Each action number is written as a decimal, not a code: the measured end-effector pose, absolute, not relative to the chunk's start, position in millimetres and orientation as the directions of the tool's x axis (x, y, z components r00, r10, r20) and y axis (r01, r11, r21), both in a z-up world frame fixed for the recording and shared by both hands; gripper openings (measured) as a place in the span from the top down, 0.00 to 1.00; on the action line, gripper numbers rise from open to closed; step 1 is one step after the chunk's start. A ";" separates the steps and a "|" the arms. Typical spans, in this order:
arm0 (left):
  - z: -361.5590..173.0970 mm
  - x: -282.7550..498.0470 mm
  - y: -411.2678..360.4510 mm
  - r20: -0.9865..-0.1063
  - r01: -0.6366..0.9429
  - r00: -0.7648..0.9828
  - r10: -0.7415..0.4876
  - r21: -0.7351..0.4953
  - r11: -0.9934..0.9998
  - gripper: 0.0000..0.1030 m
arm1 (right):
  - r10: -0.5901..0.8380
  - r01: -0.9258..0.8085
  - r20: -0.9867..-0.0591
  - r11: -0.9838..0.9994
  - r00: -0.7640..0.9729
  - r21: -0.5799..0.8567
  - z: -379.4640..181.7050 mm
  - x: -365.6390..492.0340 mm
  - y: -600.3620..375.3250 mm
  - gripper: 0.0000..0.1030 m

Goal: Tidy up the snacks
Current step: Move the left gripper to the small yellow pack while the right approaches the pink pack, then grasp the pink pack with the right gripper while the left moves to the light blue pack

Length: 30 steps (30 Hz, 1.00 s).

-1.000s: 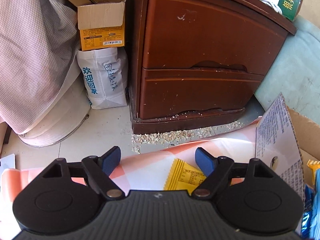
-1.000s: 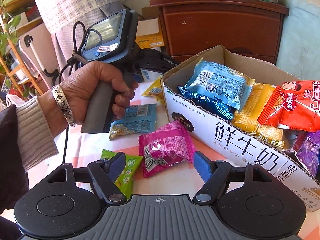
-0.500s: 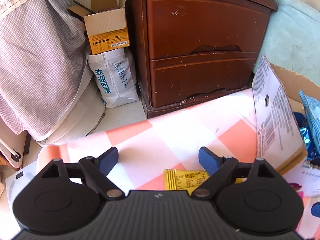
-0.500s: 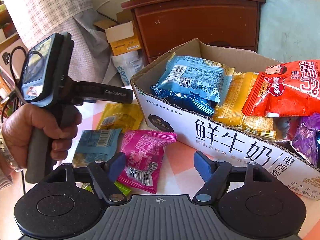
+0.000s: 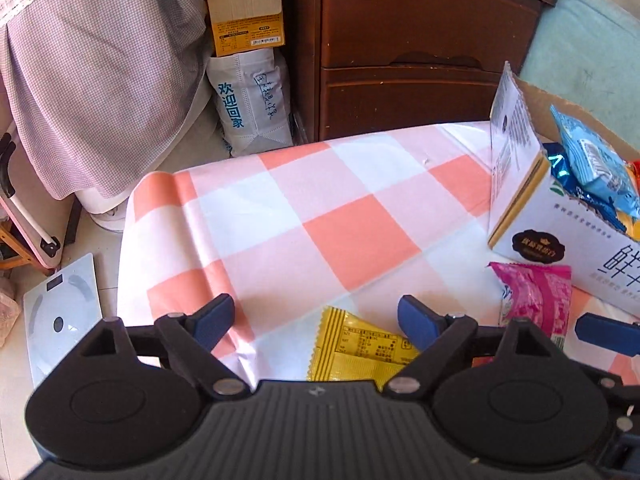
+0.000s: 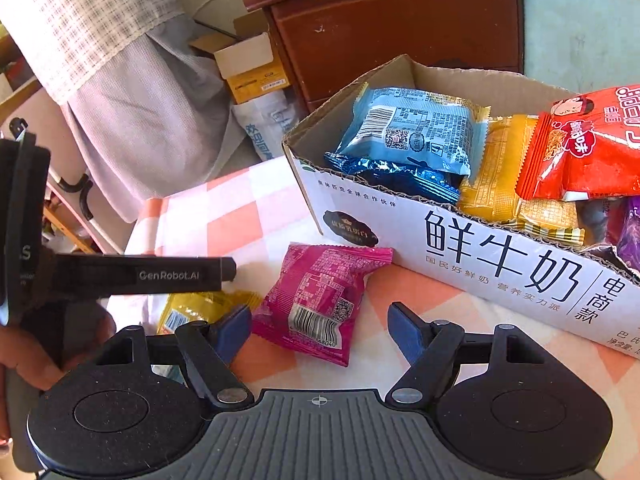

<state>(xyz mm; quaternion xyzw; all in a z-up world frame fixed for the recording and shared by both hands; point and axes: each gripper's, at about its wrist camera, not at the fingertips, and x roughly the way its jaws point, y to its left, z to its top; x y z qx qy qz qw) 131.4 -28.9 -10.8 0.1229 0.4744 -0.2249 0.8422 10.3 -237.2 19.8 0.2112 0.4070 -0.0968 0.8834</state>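
Two sets of tongs are being held over a worktop (image 5: 360,236) covered by an orange-and-white checked cloth. The left tongs (image 5: 316,318) are being kept wide apart with nothing pressed between the blue pads; their jaws have just been opening further. A yellow snack packet (image 5: 356,350) is lying flat on the cloth beneath them, nearer the right-hand pad, which is overlapping its edge in the picture; whether that pad is touching it cannot be told.

The right tongs (image 6: 320,330) are likewise being held open, gripping nothing. A pink snack packet (image 6: 320,300) is lying on the cloth between and just ahead of the two pads, barcode side up, untouched by either one. In the left wrist view the same pink packet is being seen just beside the carton's near corner.

A white cardboard carton (image 6: 500,256) printed with large dark characters is standing on the worktop, just beyond the pink packet. It is being filled by several packets: a light blue packet (image 6: 416,128) lying on top of a dark blue packet (image 6: 400,178), yellow ones (image 6: 504,184) beside them, and an orange-red packet (image 6: 592,148) resting over the yellow ones at the right.

A hand (image 6: 36,348) is being seen at the left edge of the right wrist view, wrapped around the left tool's handle. A dark wooden cabinet (image 5: 420,40) is standing behind the worktop.
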 end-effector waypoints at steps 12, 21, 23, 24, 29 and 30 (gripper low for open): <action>2.7 110.4 1.0 -0.860 0.447 0.430 -0.276 -0.062 0.892 0.16 | -0.049 0.412 -0.762 0.863 0.645 0.293 12.2 29.6 -232.0 0.26; -0.4 106.5 -3.8 -0.880 0.493 0.352 -0.319 -0.116 0.862 0.20 | -0.112 0.423 -0.789 0.884 0.604 0.198 11.0 28.7 -236.7 0.58; 5.7 102.6 -5.7 -0.874 0.517 0.350 -0.338 -0.121 0.847 0.25 | -0.105 0.421 -0.792 0.884 0.601 0.203 12.2 24.3 -240.6 0.60; 9.5 100.6 -5.7 -0.869 0.525 0.357 -0.342 -0.115 0.843 0.25 | -0.101 0.418 -0.795 0.886 0.599 0.202 12.8 22.1 -242.2 0.61; 25.2 94.0 7.3 -0.856 0.483 0.409 -0.318 -0.092 0.871 0.25 | -0.077 0.415 -0.812 0.884 0.579 0.213 16.7 10.5 -254.7 0.61; 26.1 93.2 11.5 -0.858 0.469 0.406 -0.315 -0.101 0.877 0.25 | -0.069 0.418 -0.811 0.880 0.581 0.225 17.7 8.0 -258.0 0.61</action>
